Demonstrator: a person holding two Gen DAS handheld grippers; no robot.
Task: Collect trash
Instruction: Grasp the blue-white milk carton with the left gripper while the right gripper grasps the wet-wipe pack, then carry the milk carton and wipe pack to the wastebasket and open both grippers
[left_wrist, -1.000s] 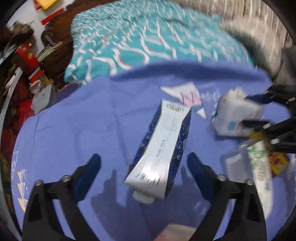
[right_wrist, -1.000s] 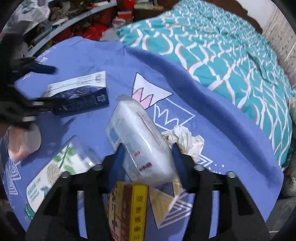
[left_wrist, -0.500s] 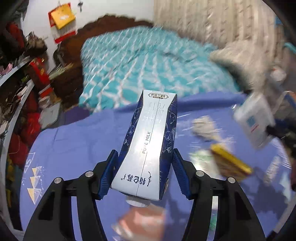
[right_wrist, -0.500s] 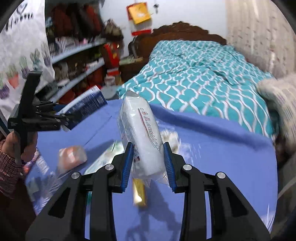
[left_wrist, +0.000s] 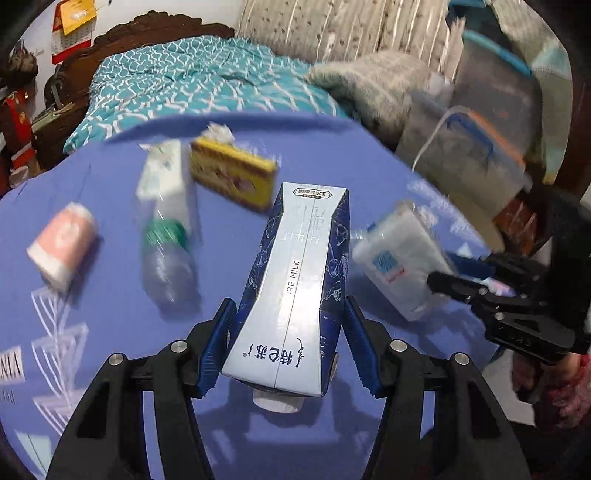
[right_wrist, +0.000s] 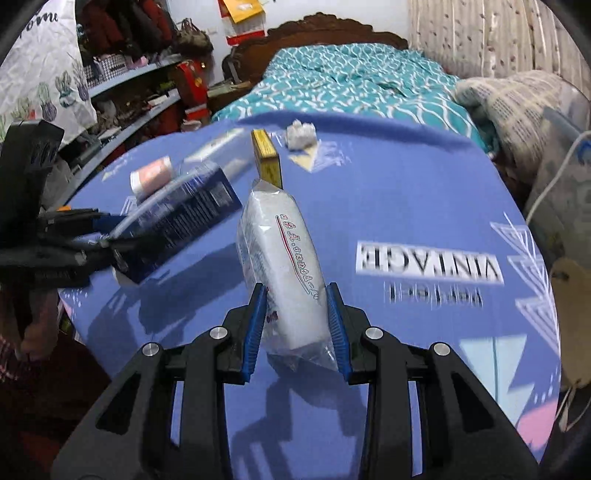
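Both grip trash: left gripper (left_wrist: 288, 343) clamps the milk carton (left_wrist: 295, 291), right gripper (right_wrist: 295, 328) the tissue pack (right_wrist: 284, 266)

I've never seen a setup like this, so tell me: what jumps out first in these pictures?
Two black hand-held grippers with blue pads, each clamped on a piece of trash above a purple-blue tablecloth. The left hand-held gripper grips a blue-and-white milk carton; the right hand-held gripper squeezes a white tissue pack. More litter lies behind, including a yellow box, with a teal-quilted bed beyond.
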